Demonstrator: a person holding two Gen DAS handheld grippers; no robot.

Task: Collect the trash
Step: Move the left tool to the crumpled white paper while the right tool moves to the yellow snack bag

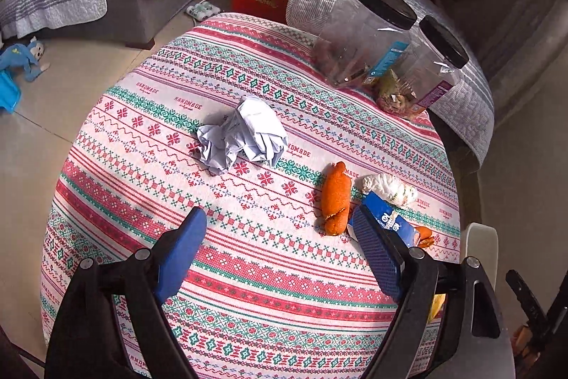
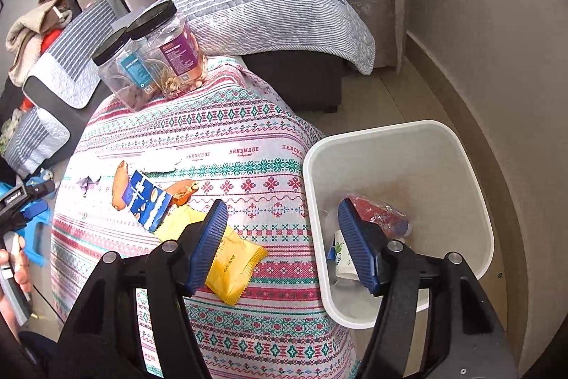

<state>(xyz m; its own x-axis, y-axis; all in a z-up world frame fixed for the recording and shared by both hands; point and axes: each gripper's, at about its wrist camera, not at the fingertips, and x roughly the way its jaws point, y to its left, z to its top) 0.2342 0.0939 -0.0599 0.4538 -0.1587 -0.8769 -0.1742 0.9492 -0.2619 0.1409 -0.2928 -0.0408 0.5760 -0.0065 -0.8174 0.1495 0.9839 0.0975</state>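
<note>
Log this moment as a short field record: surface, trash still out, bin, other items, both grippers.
surface: table under a patterned cloth
trash on table: crumpled paper; orange peel; blue wrapper; yellow packet
bin: white bin beside the table, already holding a red wrapper
other items: two black-lidded jars at the far edge
left hand-held gripper: open, empty, above the cloth
right hand-held gripper: open, empty, straddling the table edge and bin rim

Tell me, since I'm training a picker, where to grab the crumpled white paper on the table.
Take the crumpled paper across its narrower middle, coming straight down from above. It lies loose on the tablecloth, its raised folds giving purchase; the open left gripper already faces it.
</note>
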